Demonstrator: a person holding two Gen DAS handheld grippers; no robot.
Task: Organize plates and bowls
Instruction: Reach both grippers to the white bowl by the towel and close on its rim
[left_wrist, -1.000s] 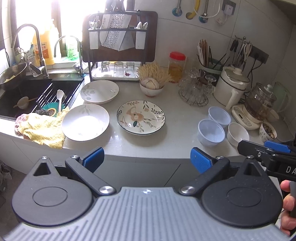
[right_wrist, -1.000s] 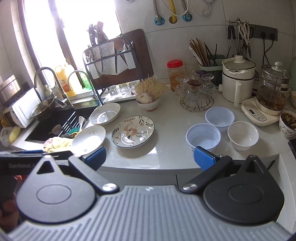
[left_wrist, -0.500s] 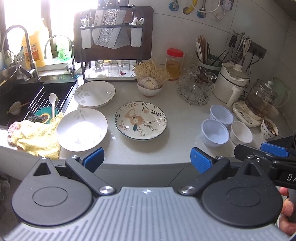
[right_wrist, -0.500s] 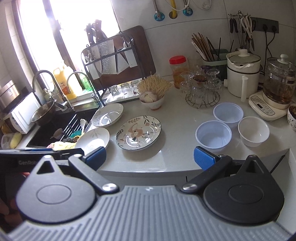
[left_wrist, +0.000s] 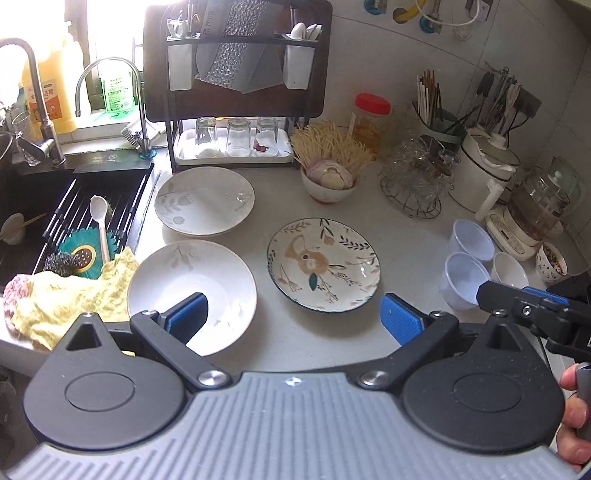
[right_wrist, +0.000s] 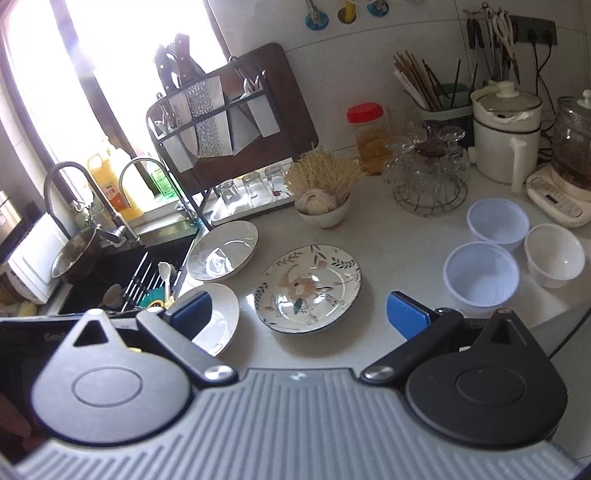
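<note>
Hovering above the near edge of the table (left_wrist: 406, 221), the left gripper (left_wrist: 293, 317) is holding its blue-padded fingers (left_wrist: 186, 315) wide apart, gripping nothing. The floral plate (left_wrist: 324, 264) is serving as the landmark. Just to the left of the floral plate, the plain white plate (left_wrist: 192, 295) is lying flat, and the left gripper's left finger is showing in front of its near rim; whether the two are touching cannot be told. Behind the plain white plate and to the back left of the floral plate, the leaf-patterned plate (left_wrist: 204, 200) is sitting beside the sink (left_wrist: 26, 206). Well to the right of the floral plate, three small bowls are clustering together: the near blue bowl (left_wrist: 466, 278), the far blue bowl (left_wrist: 472, 239) and the white bowl (left_wrist: 509, 266), all upright. Behind the floral plate, a bowl of garlic (left_wrist: 328, 181) is standing under a bunch of dry noodles. A yellow cloth (left_wrist: 66, 299) is lying to the far left of the floral plate, touching the plain white plate's left side.

The right gripper (right_wrist: 297, 315) is also hanging over the near table edge with its fingers spread and nothing between them, the floral plate lying just beyond the gap in its own view. In the left wrist view it is appearing at the right edge, next to the near blue bowl, with a person's hand (left_wrist: 572, 413) on its handle.
</note>
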